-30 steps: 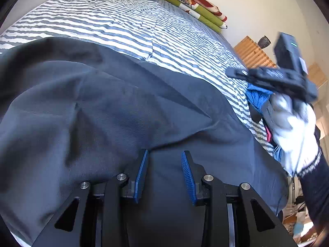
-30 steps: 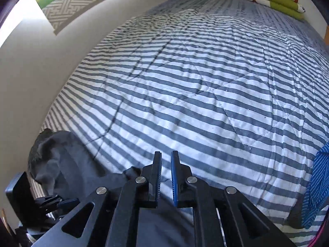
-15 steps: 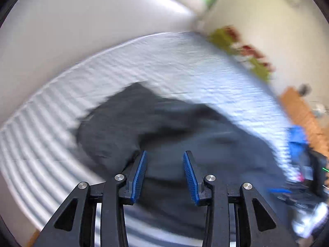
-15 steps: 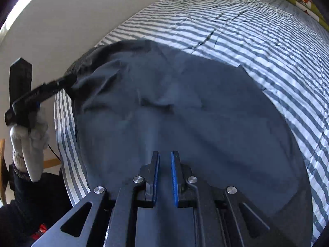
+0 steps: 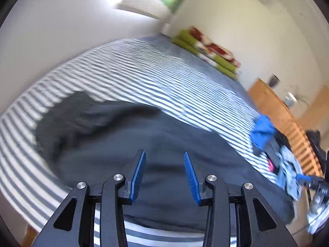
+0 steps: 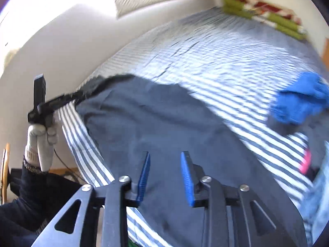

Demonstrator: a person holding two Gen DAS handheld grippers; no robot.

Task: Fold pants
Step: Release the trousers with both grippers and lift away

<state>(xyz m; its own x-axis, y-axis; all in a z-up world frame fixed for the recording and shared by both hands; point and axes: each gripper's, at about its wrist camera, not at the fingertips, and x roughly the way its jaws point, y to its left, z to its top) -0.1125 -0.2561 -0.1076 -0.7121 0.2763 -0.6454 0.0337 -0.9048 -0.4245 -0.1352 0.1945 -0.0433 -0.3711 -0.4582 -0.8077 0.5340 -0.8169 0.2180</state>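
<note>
Both tools have lifted back since the earlier frame, and the dark pants [image 5: 144, 144] now lie spread flat on the striped bed [image 5: 144, 72]. Left tool [image 5: 164, 175] hovers with jaws opening, nothing between them. Right tool [image 6: 164, 175] is also opening, empty above the pants. A blue garment [image 6: 302, 100] and mixed clothes sit just beside them; green-red cushions [image 5: 207, 49] lie well apart. No writing is legible.

Striped bedspread [image 5: 144, 78], green-red folded blanket [image 5: 207, 50] at its far end, blue garment [image 6: 300, 100]
</note>
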